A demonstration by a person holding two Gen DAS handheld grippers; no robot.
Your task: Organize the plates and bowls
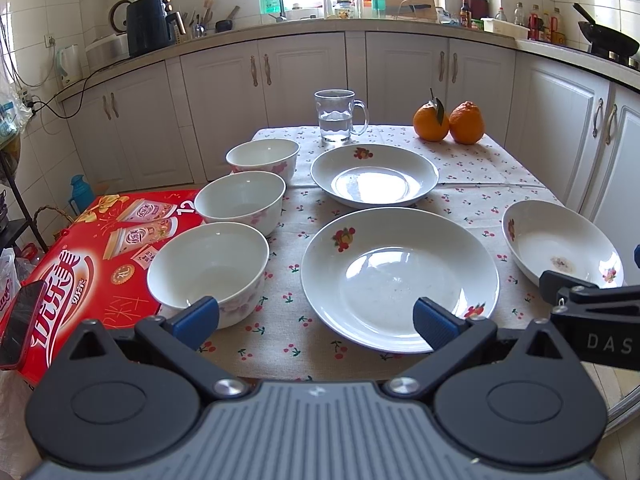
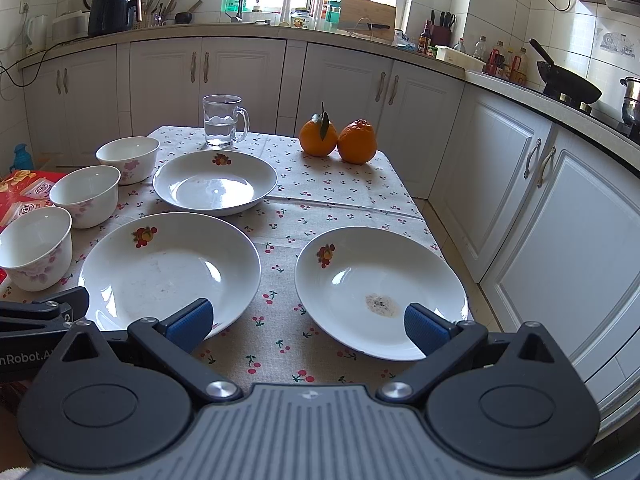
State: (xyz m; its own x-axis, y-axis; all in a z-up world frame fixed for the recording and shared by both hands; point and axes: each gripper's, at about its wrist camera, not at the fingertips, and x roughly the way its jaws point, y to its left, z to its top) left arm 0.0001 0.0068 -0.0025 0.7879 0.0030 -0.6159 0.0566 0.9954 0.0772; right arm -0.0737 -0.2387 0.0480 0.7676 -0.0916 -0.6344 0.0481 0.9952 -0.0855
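Left tool [image 1: 316, 322]: level, low over counter's [image 2: 344, 188] near edge, jaws spread, empty. Right tool [image 2: 307, 326]: same pose, spread, empty. Three bowls [image 1: 244, 200] stood in row at left; three plates [image 2: 170, 268] lay apart at centre and right, unstacked.

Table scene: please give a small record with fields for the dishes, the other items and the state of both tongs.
bowls: three bowls in a row along the left side
plates: three plates, separate, not stacked
stained plate: right plate, brown spot inside
glass mug: far edge, holds water
oranges: two, touching, far right
left tongs: open, empty
right tongs: open, empty
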